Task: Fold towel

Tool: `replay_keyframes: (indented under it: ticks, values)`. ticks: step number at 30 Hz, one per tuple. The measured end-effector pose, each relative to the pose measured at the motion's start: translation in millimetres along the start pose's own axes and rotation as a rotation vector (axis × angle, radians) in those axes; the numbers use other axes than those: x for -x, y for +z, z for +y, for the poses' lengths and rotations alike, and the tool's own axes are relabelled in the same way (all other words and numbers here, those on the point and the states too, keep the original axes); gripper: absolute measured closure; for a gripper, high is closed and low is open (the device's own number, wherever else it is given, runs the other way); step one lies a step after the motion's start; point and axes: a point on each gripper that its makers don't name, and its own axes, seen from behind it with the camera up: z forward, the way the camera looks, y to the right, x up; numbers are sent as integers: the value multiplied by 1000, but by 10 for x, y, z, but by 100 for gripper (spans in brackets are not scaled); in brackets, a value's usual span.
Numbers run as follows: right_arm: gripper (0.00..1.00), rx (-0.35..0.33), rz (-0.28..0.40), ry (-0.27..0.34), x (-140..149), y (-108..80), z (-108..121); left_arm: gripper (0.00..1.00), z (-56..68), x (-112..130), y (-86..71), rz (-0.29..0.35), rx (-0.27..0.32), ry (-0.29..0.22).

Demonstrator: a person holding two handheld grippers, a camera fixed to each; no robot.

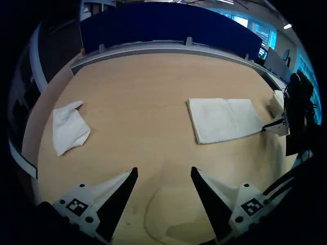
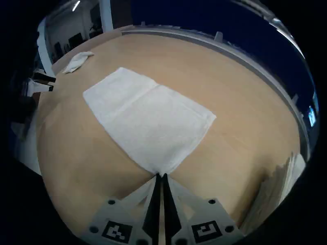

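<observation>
**Surface.** The bench [image 1: 155, 90] [image 2: 229, 81] is light wood, flat and matt, with faint curved marks near the front edge in the left gripper view.

**Room.** A grey rail and a dark blue partition [image 1: 163, 24] [image 2: 212, 16] close the far edge. Bright windows [image 1: 261, 32] stand beyond the partition.

**Task item.** The towel [image 1: 222, 119] [image 2: 147, 118] is white and lies flat on the bench as a rectangle, with a crease line across it. It sits right of centre in the left gripper view.

**Other items.**
- A crumpled white cloth [image 1: 68, 127] [image 2: 77, 61] lies well apart from the towel, near the bench's left edge.
- A stack of folded cloths [image 1: 278, 100] [image 2: 274, 192] sits at the right edge, near the towel but not touching it.

**Grippers.**
- The left gripper [image 1: 163, 171] hangs above bare wood with its fingers spread wide and nothing between them.
- The right gripper [image 2: 160, 176] [image 1: 265, 128] has its fingers clenched to a thin slit on the towel's near corner. The cloth narrows to a point at the tips.

**Edges and clearance.**
- The towel's far and left edges lie straight and free.
- Open wood surrounds the towel toward the partition and between it and the crumpled cloth.
- The stack crowds the right side.
</observation>
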Motion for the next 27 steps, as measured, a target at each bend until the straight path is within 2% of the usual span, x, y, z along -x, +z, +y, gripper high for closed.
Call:
replay_keyframes:
  ticks: [6, 12, 20, 27]
  values:
    - [96, 9, 18, -24, -162, -68, 19, 4, -5, -9, -63, 4, 2, -3]
    - [96, 13, 66, -75, -505, -220, 10, 3, -34, -16, -154, 14, 5, -27]
    - [96, 1, 113, -195, -1015, -366, -142, 3, -115, 1, -314, 35, -9, -68]
    - [96, -10, 140, -308, -1411, -406, -334, 3, -182, -8, -480, 62, -25, -90]
